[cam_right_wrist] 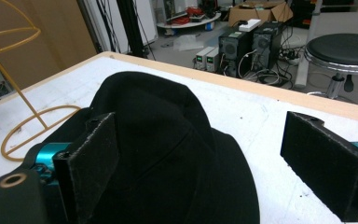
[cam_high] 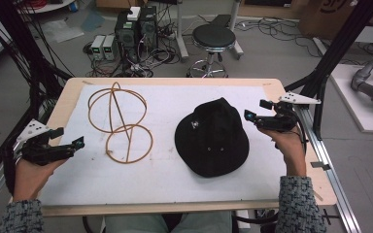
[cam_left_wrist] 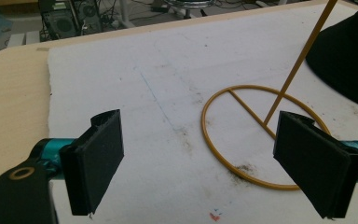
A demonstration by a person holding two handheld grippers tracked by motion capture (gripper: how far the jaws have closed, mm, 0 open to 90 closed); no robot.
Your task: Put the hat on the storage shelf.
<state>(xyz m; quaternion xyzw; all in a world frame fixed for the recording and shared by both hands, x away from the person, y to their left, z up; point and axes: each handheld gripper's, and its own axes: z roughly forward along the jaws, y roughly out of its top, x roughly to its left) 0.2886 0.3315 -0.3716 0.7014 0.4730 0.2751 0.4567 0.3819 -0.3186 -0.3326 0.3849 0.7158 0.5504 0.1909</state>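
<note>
High view showed a black hat (cam_high: 211,138) lying on the white mat (cam_high: 165,174), right of a yellow wire stand (cam_high: 120,122). The left gripper (cam_high: 80,142) hovered near the stand's base ring, jaws spread wide and empty. The right gripper (cam_high: 247,115) sat just beside the hat's brim, jaws likewise wide apart.

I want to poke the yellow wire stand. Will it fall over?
Probably not easily: the wire stand sits on a wide ring base. It looks thin and light, so a push would likely slide it. Poked high up, it might tip.
</note>
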